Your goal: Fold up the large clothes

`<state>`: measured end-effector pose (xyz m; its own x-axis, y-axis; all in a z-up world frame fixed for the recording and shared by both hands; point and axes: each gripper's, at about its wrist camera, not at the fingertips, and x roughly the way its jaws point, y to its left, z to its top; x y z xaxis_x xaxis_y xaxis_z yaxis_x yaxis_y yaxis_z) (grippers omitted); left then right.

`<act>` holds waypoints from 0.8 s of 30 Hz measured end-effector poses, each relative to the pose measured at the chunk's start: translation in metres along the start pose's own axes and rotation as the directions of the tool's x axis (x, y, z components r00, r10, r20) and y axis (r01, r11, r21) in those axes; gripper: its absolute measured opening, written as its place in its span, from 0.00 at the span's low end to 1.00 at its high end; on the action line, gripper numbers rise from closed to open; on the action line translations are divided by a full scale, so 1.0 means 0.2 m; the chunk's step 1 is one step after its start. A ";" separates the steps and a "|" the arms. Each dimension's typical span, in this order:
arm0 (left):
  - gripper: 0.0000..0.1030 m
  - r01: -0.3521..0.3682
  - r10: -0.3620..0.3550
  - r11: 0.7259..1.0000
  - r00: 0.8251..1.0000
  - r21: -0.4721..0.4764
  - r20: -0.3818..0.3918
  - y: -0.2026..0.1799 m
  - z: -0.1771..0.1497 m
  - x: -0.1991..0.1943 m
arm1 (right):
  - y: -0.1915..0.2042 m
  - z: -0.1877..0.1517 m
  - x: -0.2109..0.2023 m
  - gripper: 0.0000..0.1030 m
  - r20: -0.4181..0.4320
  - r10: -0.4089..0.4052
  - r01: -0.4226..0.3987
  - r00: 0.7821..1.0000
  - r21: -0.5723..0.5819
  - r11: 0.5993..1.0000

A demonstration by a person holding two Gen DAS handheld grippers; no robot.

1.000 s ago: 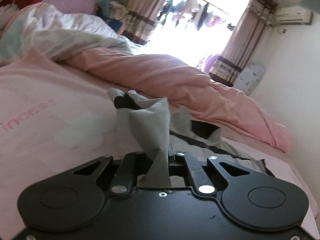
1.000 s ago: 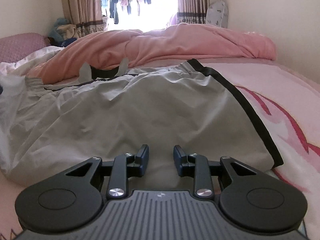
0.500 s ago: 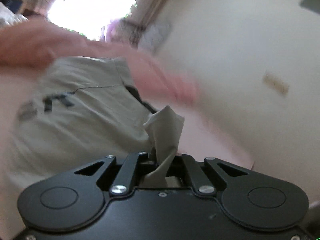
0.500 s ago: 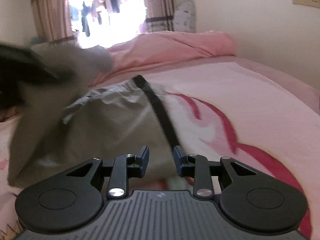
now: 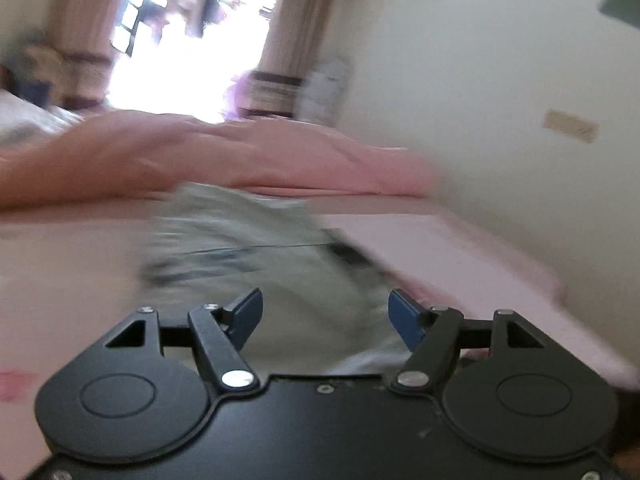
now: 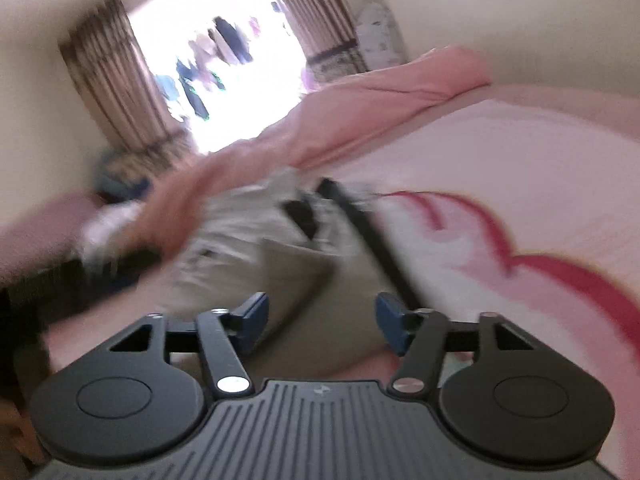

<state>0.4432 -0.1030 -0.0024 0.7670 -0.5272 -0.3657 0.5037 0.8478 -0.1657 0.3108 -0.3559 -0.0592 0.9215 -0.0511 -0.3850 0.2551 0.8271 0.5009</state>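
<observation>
Grey garment (image 5: 256, 248) lying doubled on pink bed (image 6: 520, 168) | left gripper (image 5: 325, 312) spread, empty | right gripper (image 6: 322, 320) spread, empty, likely poised to regrip

**Garment on the bed, quilt behind it**

The garment (image 5: 260, 264) lies on the bed (image 5: 72, 280), ahead of both grippers. Behind it, the bunched quilt (image 5: 248, 156) runs across the bed. Beyond the quilt stands the window (image 6: 224, 76), with a curtain (image 6: 120, 92) on each side. The wall (image 5: 480, 100) borders the bed's right side.
</observation>
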 end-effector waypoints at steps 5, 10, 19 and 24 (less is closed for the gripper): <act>0.69 -0.123 0.117 0.991 0.987 -0.047 -0.109 0.20 -0.22 -0.10 | 0.01 0.03 0.19 0.74 -0.071 0.038 -0.033 0.997 0.072 0.997; 0.69 -0.168 0.160 0.985 0.972 -0.031 -0.172 0.22 -0.35 0.01 | 0.05 0.03 0.38 0.69 -0.127 -0.016 0.028 0.992 0.099 0.995; 0.63 -0.194 0.183 0.980 0.962 -0.035 -0.203 0.17 -0.35 0.10 | 0.13 0.08 0.33 0.03 -0.064 -0.023 0.025 0.998 0.023 0.999; 0.68 -0.221 0.210 0.974 0.960 -0.040 -0.185 0.18 -0.28 0.11 | 0.11 0.22 0.12 0.03 0.080 0.006 -0.006 0.997 0.000 1.000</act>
<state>0.4552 -0.0806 -0.0671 0.7684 -0.3174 -0.5556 0.3054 0.9450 -0.1175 0.3509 -0.3637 -0.0229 0.9436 -0.0907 -0.3184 0.2492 0.8276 0.5030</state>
